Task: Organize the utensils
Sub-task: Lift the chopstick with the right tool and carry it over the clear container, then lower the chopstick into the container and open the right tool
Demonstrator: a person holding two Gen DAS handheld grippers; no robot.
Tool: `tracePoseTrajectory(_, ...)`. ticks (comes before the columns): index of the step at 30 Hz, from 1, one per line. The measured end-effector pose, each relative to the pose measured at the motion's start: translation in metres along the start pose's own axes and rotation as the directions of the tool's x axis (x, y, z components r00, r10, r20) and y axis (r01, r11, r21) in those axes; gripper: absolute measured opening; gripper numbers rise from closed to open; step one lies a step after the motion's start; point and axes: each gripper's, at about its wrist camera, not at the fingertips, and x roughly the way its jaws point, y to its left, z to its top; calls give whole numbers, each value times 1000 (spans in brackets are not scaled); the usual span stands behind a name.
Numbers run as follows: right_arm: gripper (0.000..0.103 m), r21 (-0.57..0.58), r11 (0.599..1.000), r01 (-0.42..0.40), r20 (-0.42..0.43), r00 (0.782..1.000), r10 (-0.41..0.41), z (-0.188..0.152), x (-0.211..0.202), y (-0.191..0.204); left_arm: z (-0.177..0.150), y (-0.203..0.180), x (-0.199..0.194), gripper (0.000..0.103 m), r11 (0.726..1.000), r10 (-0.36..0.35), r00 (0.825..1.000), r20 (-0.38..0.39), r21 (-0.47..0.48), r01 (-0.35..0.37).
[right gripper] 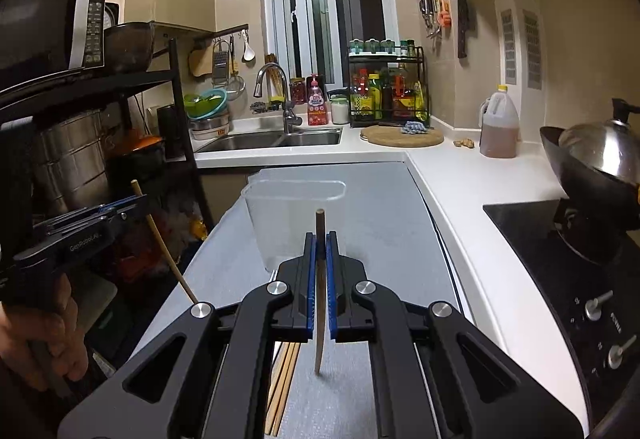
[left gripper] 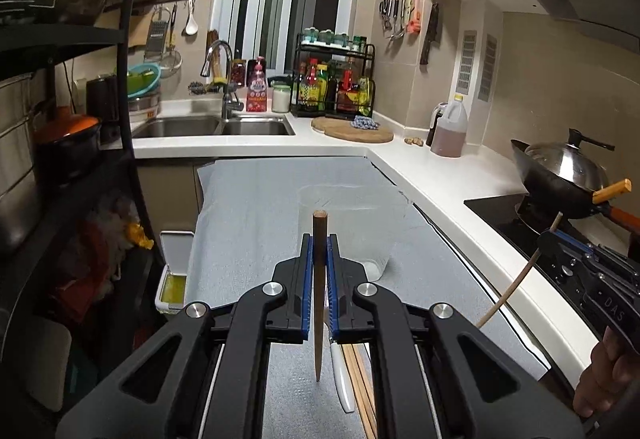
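Observation:
My left gripper is shut on a brown wooden chopstick that stands nearly upright between the blue pads, its tip hanging above the grey mat. My right gripper is shut the same way on a second chopstick. Each gripper also shows in the other's view, the right gripper and the left gripper, each with its stick slanting down. A clear plastic container stands on the mat just ahead of both. Several loose chopsticks and a white utensil handle lie below.
A black shelf rack with pots stands at the left. On the right are a wok with a lid and a black cooktop. An oil jug, a round cutting board and a double sink lie behind the mat.

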Motion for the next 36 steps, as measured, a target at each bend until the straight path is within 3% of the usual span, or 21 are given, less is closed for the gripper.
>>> tracePoseTrajectory(10, 5, -5, 999, -34, 11, 999, 34, 68, 20, -2, 47, 6, 16, 7, 999, -44, 998, -54, -15, 43)
tracePoseTrajectory(18, 5, -14, 998, -66, 76, 995, 67, 134, 30, 1, 108, 11, 19, 7, 996, -88, 996, -3, -20, 87)
tracePoseTrajectory(24, 5, -18, 997, -71, 168, 983, 73, 182, 42, 3, 161, 13, 22, 7, 993, -107, 988, 107, -39, 112)
tracePoseTrajectory(29, 5, 17, 997, -74, 187, 980, 69, 187, 74, -3, 174, 12, 55, 7, 992, -104, 986, 134, -51, 112)
tracePoseTrajectory(36, 5, 40, 998, -56, 94, 994, 52, 149, 135, -13, 135, 11, 128, 7, 992, -114, 993, -10, -57, 114)
